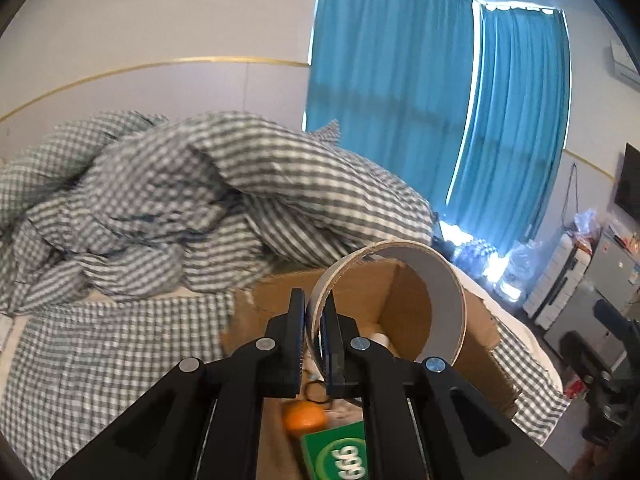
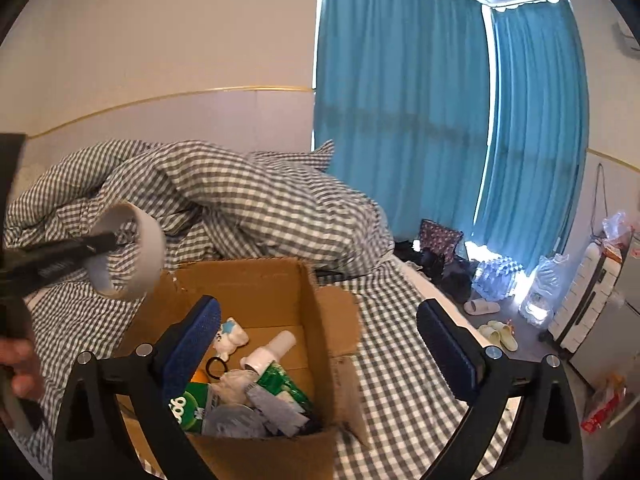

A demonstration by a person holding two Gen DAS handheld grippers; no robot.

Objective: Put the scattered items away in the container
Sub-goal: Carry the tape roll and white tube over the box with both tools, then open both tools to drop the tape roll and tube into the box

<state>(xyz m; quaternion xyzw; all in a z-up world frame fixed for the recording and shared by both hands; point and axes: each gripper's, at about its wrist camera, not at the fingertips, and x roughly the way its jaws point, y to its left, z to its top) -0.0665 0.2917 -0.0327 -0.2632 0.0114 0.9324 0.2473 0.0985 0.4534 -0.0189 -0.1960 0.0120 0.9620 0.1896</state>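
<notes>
Above the bed's cardboard box (image 2: 256,280), left hand-held gripper (image 1: 314,344) pinches tape roll (image 1: 440,280) wall; right hand-held gripper (image 2: 320,344) gapes empty.

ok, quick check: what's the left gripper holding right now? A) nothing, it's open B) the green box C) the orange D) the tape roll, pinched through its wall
D: the left gripper is shut on the wall of the tape roll, one finger inside the ring and one outside, above the cardboard box; the right wrist view also shows the tape roll held there, while the right gripper is open and holds nothing.
</notes>
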